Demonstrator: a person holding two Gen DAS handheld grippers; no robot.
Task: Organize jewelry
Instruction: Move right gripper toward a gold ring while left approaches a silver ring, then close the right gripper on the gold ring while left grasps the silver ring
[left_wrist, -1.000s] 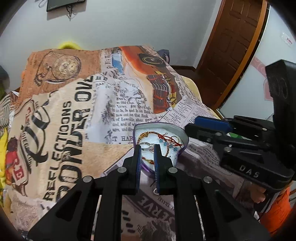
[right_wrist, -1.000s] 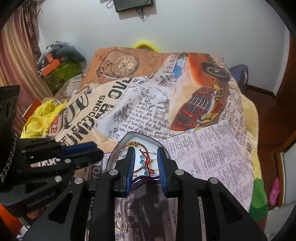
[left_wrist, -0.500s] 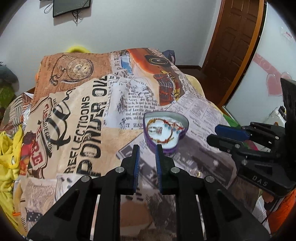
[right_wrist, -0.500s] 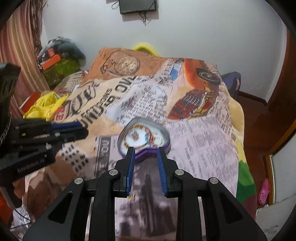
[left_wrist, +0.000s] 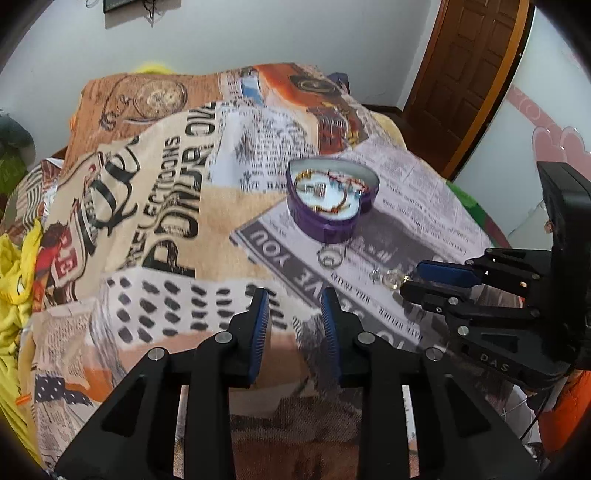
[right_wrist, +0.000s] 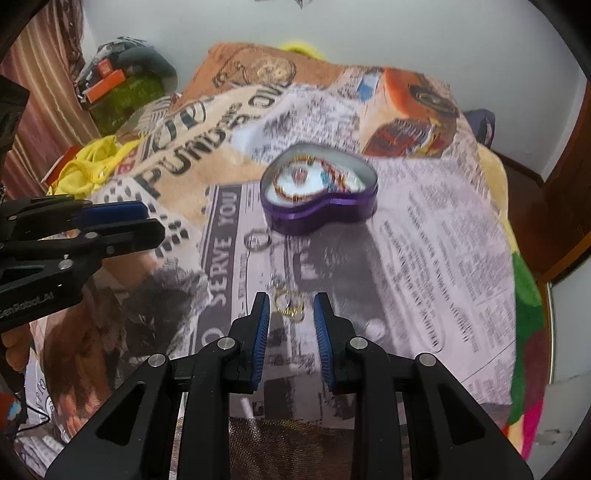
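Right hand-held gripper (right_wrist: 288, 314) spread, empty; small gold ring cluster (right_wrist: 290, 304) at 12 o'clock between tips. Lower squarely, pinch gently.

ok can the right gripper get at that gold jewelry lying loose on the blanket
Probably yes. The right gripper is open, and the gold jewelry lies on the blanket just ahead of its fingertips, in line with the gap. Nothing lies between them, and the left gripper is off to one side.

Even indoor light, motion blur, fisheye-darkened corners.
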